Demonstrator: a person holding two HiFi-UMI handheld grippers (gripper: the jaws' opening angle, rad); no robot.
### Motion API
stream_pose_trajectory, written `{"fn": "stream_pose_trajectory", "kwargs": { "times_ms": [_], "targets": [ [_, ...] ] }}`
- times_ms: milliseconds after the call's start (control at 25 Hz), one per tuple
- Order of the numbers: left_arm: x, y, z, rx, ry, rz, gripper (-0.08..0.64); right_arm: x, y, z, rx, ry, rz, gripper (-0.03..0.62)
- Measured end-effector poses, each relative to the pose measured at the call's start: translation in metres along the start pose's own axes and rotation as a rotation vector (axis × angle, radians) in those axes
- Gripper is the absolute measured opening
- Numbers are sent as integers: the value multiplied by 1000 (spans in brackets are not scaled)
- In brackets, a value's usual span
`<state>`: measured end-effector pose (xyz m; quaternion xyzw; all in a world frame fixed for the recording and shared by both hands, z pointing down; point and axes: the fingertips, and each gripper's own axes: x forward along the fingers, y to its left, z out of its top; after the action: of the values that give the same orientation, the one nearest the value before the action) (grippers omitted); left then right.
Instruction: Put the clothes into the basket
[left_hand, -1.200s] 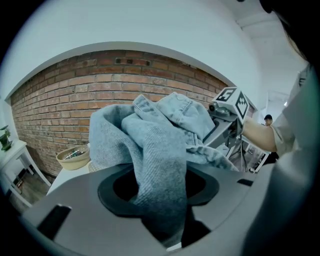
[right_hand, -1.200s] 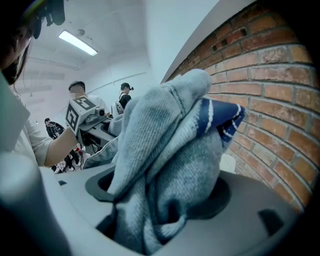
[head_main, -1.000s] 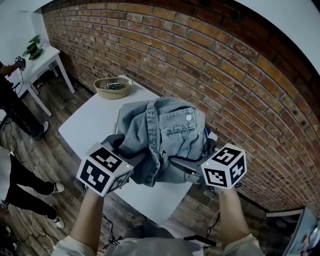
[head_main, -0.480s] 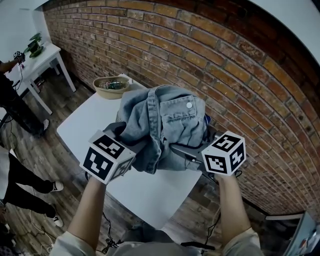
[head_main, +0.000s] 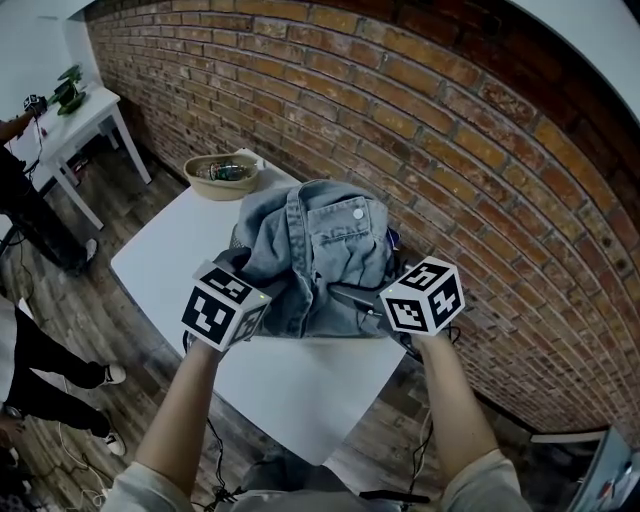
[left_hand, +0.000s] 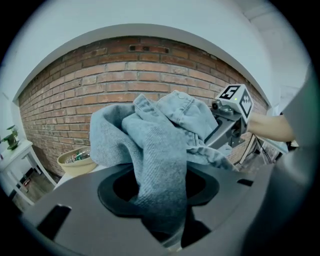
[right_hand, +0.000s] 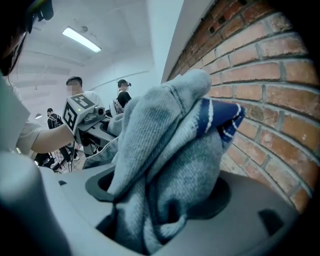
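Observation:
A light blue denim garment (head_main: 320, 245) hangs bunched over the white table (head_main: 170, 255), held from both sides. My left gripper (head_main: 258, 288) is shut on its left part; the cloth runs down between the jaws in the left gripper view (left_hand: 160, 165). My right gripper (head_main: 362, 300) is shut on the right part, where a dark blue striped cloth (right_hand: 221, 117) shows among the denim folds (right_hand: 160, 150). The woven basket (head_main: 222, 190) stands at the table's far left corner, apart from the garment, with small items inside.
A brick wall (head_main: 450, 130) runs close behind the table on the right. A small white side table (head_main: 85, 118) with a plant stands at the far left. A person's legs (head_main: 40, 360) are on the wooden floor at the left.
Both grippers have carried the garment a little forward over the table and drawn closer together. The grips have not changed.

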<state>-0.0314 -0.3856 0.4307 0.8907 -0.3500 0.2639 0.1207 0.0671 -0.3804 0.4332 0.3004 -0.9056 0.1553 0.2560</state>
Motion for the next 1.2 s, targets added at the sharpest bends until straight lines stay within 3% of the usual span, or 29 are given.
{"fn": "stream_pose_trajectory", "kwargs": {
  "times_ms": [240,400,640,1200],
  "targets": [
    [34,6,-30,-53,104,-23,204,25,-16,-34,79,77,0,368],
    [53,7,-57,-128,180,-33,204,42,-20,-57,114,160,9,368],
    [62,11,-79,-205,254,-35,201,57,-18,-68,138,276,-2,370],
    [79,12,-116,-241,438,-39,202,89,-24,-113,279,427,-64,371]
  ]
}}
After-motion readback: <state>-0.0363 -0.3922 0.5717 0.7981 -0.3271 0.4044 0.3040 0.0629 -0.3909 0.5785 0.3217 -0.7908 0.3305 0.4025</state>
